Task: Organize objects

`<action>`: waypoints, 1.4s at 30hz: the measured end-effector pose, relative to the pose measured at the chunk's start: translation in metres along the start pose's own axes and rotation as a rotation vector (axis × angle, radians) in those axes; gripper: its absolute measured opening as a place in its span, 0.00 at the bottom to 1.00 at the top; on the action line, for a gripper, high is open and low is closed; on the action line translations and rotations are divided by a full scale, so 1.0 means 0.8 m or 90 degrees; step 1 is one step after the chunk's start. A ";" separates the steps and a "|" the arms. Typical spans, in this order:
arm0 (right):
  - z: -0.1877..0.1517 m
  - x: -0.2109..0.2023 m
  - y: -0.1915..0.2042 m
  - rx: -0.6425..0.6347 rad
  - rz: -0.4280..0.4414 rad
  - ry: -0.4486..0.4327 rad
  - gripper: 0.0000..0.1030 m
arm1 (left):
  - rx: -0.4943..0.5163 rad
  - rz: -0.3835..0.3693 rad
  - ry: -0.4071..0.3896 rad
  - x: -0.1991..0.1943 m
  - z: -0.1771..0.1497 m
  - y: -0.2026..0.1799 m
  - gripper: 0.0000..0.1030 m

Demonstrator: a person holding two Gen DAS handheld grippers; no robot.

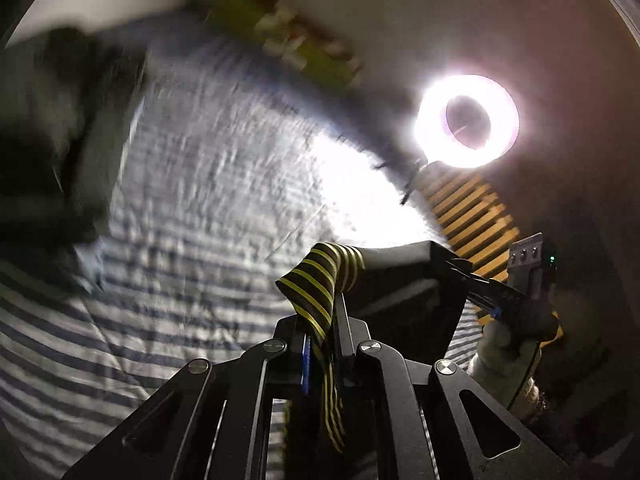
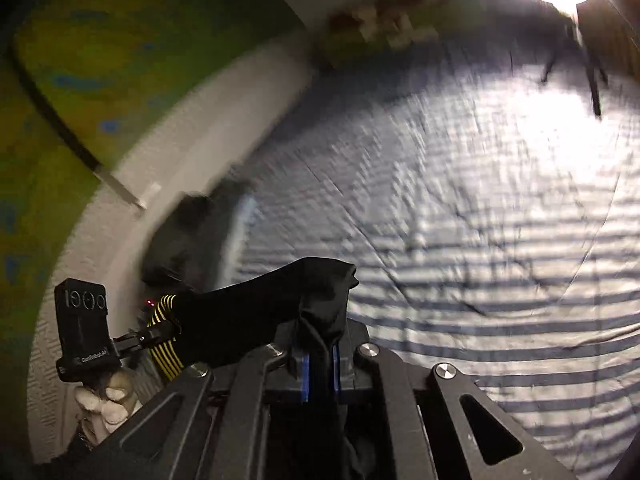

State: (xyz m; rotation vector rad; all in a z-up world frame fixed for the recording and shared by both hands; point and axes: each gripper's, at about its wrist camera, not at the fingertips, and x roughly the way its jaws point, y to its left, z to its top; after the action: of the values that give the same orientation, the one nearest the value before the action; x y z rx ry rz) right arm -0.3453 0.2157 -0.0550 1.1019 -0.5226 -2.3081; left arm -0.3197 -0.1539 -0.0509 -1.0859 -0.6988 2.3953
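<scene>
At the far left of the left wrist view, a dark pile (image 1: pixel 52 140) of blurred cloth is seen on the striped bed (image 1: pixel 192 208), well apart from both claws. A green box (image 1: pixel 288 40) lies at the head of the bed, near the wall. Lower and toward the middle, the left claw (image 1: pixel 320 320) is closed on the yellow-striped end of a dark sock (image 1: pixel 400 276). From that pinch the sock is stretched rightward, its long axis running almost level from one claw to the other. At the right, a ring lamp (image 1: pixel 466 120) glares above the bed edge, and the right claw is met there only as a device held in a gloved hand.

In the right wrist view the order is reversed: the left device (image 2: pixel 82 332) and the striped cuff are seen at the left, and the plain dark end of the sock is gripped by the right claw (image 2: pixel 320 344), whose jaws are shut on it. The sock is thus held clear of the bed, taut between the two. A fold is judged likely to come next, with the ends brought together along that axis; neither claw is nearer, since each holds one end.
</scene>
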 end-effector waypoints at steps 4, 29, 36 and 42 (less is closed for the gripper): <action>0.004 -0.066 0.083 -0.079 -0.011 -0.077 0.06 | 0.076 0.018 -0.067 -0.094 0.014 -0.049 0.07; 0.065 0.080 0.368 -0.198 0.123 -0.090 0.05 | 0.092 0.145 -0.251 -0.376 0.157 0.088 0.06; 0.173 0.239 0.321 -0.109 0.074 -0.058 0.05 | 0.042 0.220 -0.173 -0.242 0.315 0.215 0.06; 0.198 0.373 0.284 -0.068 -0.012 0.005 0.05 | -0.046 0.258 -0.108 -0.124 0.358 0.325 0.06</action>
State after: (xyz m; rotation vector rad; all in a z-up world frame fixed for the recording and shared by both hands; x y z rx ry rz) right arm -0.5637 -0.1251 -0.0147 1.0674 -0.3824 -2.3185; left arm -0.5245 -0.4904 0.0137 -1.1532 -0.6760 2.8538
